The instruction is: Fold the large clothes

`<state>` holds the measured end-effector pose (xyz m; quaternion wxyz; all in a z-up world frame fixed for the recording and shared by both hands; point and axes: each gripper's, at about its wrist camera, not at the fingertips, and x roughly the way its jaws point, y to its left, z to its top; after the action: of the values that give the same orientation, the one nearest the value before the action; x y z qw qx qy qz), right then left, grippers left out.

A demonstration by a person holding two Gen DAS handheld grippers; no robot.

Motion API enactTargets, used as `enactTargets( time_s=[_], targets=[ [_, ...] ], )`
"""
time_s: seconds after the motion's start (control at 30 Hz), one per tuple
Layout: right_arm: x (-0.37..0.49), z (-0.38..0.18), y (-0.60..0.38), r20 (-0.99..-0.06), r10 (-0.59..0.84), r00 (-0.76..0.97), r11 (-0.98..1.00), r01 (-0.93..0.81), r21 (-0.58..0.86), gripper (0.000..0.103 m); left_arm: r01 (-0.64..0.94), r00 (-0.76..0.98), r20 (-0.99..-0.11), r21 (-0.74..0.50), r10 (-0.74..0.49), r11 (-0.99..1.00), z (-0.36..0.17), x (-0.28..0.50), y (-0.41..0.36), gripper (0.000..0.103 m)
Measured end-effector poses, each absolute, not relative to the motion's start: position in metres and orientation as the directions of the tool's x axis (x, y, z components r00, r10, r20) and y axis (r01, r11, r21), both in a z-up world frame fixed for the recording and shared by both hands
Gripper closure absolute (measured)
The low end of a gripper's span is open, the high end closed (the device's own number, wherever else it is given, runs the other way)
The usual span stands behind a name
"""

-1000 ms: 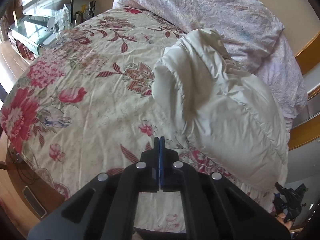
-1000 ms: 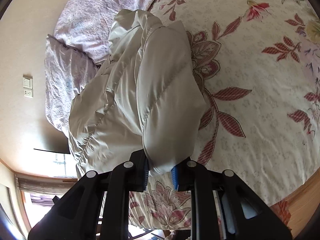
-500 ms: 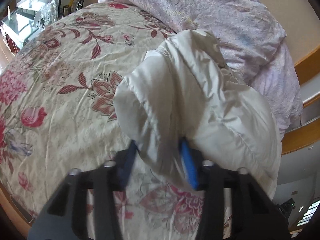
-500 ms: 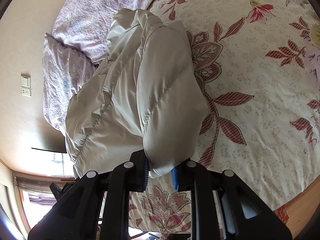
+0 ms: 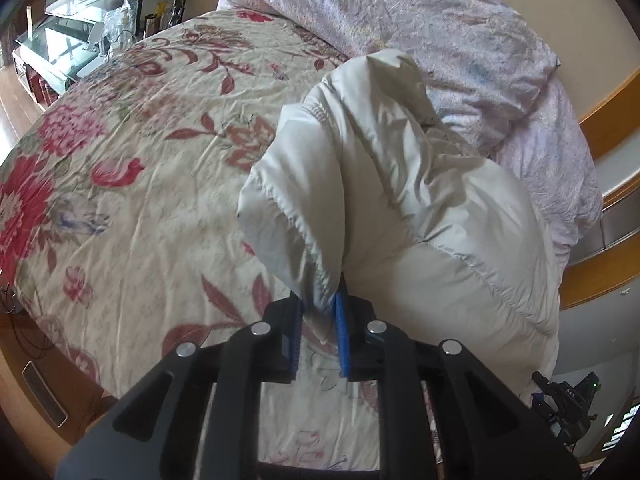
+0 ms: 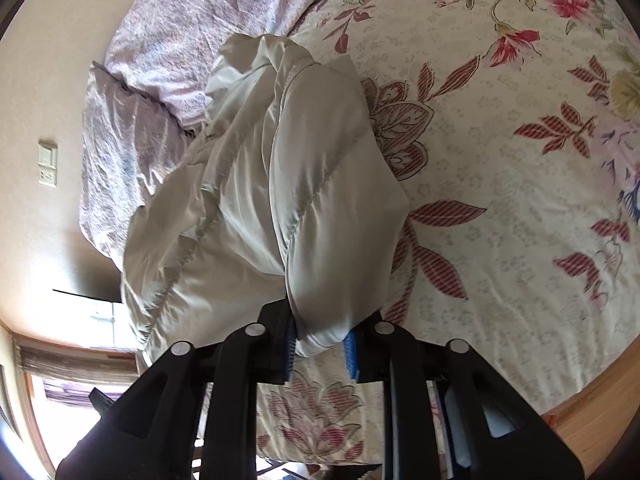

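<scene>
On the bed, over the flowered cover, lies the white padded jacket, bunched toward the pillow end beside the pale lilac duvet, with its near edge lifted toward me. It looks light for its bulk, soft and springy, with a smooth shell that I judge will slide on itself and slip from a shallow pinch. My left hand-held gripper has a gathered fold of the hem between its blue pads, and its jaws are closing on that fold. My right hand-held gripper has a fatter, rounded corner of the jacket between its pads; those jaws are opening, though the cloth fills the gap and both pads seem to press on it. I would take hold deep, at a stitched seam or the gathered hem, where the filling is thin and the cloth gives the pads something to bite. A puffy panel would squash and creep out. Because it is so limp, both corners need lifting together, or the middle will sag and drag across the cover.
</scene>
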<state>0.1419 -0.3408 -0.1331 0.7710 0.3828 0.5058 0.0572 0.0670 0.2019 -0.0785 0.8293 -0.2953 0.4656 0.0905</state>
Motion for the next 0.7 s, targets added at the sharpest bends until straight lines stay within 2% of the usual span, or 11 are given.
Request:
enactTargets(
  time_s=[0.03,0.1,0.17,0.2,0.3,0.4,0.7],
  targets=[
    [0.141,-0.131,-0.341,-0.75,0.454,0.48,0.715,0.306,0.628,0.071,-0.428,0.544,-0.831,-0.391,-0.113,0.815,-0.079,0.067,0.202,0.081],
    [0.138,-0.123,-0.343,-0.773,0.411,0.484,0.745,0.31,0.591,0.062,-0.447,0.524,-0.849,-0.335,-0.061,0.83,-0.077,0.069,0.199,0.066],
    [0.134,-0.112,-0.347,-0.797,0.329,0.506,0.783,0.326,0.53,0.048,-0.453,0.499,-0.867,-0.273,-0.013,0.848,-0.077,0.072,0.195,0.055],
    [0.132,-0.102,-0.351,-0.808,0.262,0.527,0.809,0.337,0.482,0.046,-0.452,0.492,-0.871,-0.259,-0.003,0.854,-0.077,0.073,0.194,0.052],
    [0.132,-0.078,-0.353,-0.811,0.137,0.569,0.857,0.342,0.385,0.045,-0.436,0.478,-0.879,-0.233,0.004,0.869,-0.077,0.077,0.19,0.047],
    [0.141,-0.057,-0.332,-0.785,0.103,0.61,0.906,0.268,0.327,0.045,-0.427,0.476,-0.879,-0.217,0.014,0.878,-0.077,0.078,0.188,0.042],
    [0.175,-0.036,-0.178,-0.715,0.261,0.649,0.965,-0.162,0.205,0.045,-0.429,0.47,-0.883,-0.227,0.002,0.874,-0.08,0.082,0.19,0.038]
  ],
)
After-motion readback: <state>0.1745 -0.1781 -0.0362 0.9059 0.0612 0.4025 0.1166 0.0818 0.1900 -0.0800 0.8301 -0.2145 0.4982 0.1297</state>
